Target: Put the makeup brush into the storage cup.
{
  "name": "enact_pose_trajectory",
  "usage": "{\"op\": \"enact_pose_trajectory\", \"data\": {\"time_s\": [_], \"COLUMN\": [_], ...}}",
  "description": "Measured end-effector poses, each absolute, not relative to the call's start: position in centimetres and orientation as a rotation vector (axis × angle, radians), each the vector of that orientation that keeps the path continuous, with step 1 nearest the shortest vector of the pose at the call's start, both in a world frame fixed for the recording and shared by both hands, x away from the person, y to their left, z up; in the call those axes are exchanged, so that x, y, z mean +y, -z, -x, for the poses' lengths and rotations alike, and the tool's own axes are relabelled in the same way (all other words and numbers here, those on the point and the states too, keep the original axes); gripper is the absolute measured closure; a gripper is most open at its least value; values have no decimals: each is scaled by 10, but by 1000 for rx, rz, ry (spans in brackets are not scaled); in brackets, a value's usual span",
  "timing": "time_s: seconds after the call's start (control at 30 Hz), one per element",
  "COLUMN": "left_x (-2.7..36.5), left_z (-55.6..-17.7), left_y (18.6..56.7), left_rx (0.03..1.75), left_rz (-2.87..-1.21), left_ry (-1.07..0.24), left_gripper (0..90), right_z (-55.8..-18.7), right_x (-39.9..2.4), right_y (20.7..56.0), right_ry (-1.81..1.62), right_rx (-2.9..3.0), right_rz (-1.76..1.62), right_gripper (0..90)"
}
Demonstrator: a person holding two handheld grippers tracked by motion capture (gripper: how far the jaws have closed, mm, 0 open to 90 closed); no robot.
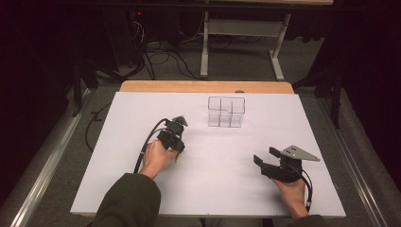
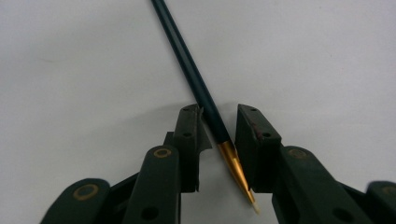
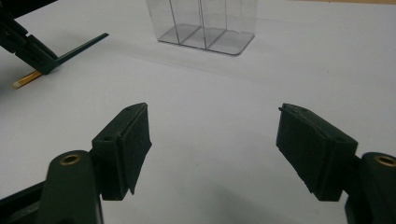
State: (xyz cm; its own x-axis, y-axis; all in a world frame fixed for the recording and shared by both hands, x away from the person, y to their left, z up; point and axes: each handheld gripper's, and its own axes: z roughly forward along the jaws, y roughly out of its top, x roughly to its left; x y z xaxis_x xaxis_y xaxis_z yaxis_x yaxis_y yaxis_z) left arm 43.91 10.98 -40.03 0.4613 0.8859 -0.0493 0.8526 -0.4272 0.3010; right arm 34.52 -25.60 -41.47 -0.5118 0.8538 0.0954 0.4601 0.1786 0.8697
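Paintbrush (image 2: 196,81) lies on the white desk (image 1: 213,156), its dark handle between the pads of the left tool (image 2: 218,122), not yet clamped. Right tool (image 3: 212,140) rests released, well apart, near the clear organizer (image 3: 205,23).

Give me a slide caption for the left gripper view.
Left hand-held gripper straddling a dark pencil near its gold ferrule on the white table, pads not yet clamped.

One brush (image 2: 196,79), one clear organizer (image 1: 226,112).
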Motion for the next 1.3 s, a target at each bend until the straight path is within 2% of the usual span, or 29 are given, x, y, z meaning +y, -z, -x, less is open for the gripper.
{"op": "enact_pose_trajectory", "data": {"time_s": [0.5, 1.3], "left_x": [114, 119], "left_z": [-440, -437], "left_y": [401, 402], "left_rx": [1460, 1314], "left_rz": [-2445, -2453], "left_ry": [-167, -186], "left_gripper": [824, 833], "right_z": [-345, -344], "right_x": [-256, -257], "right_y": [414, 414], "right_ry": [-1299, -1300], "right_rx": [2049, 2050], "right_rz": [-1224, -1226], "right_gripper": [284, 284]}}
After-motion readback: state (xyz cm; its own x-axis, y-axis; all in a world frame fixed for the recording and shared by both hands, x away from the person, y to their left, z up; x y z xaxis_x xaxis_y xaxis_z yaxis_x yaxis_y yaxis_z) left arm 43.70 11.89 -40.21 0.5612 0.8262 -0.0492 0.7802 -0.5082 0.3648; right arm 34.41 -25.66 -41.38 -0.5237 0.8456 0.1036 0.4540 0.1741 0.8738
